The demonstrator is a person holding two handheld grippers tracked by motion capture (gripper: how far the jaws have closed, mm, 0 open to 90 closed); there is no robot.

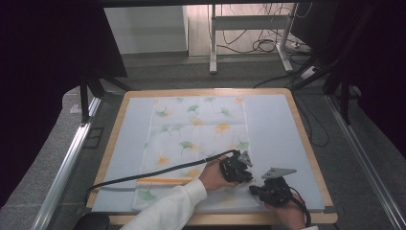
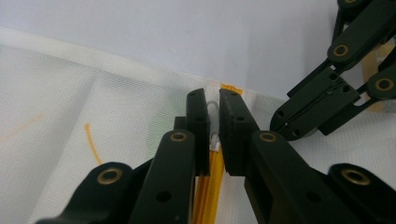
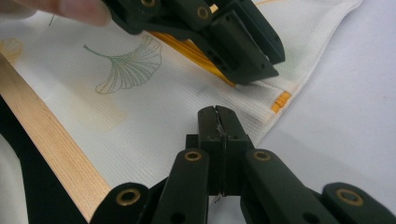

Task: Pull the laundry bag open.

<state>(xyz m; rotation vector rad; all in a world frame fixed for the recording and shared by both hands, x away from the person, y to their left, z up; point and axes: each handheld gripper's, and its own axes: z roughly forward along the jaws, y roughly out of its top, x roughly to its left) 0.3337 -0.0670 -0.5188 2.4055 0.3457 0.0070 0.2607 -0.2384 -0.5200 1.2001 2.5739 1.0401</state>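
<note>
A white mesh bag (image 1: 196, 143) printed with green and orange ginkgo leaves lay flat on the pale blue mat (image 1: 282, 139) of the wooden-edged table (image 1: 306, 143), reaching from the far middle of the mat to its near edge. An orange zipper (image 1: 165, 181) ran along the bag's near end, stopping just short of the near right corner, where a small orange tab (image 3: 280, 101) showed at the hem.

The left gripper (image 2: 213, 122) sat over that corner end of the zipper. In the left gripper view its jaws stood almost together, pinching the small white zipper pull (image 2: 213, 112) between the pads, with the orange zipper teeth running back beneath them.

The right gripper (image 3: 217, 122) lay just beside it, nearer the person, low over the bag's corner fabric. Its jaws were pressed fully together; a thin pale sliver showed in the seam between the pads, though I could not tell whether it was a pinch of the mesh
</note>
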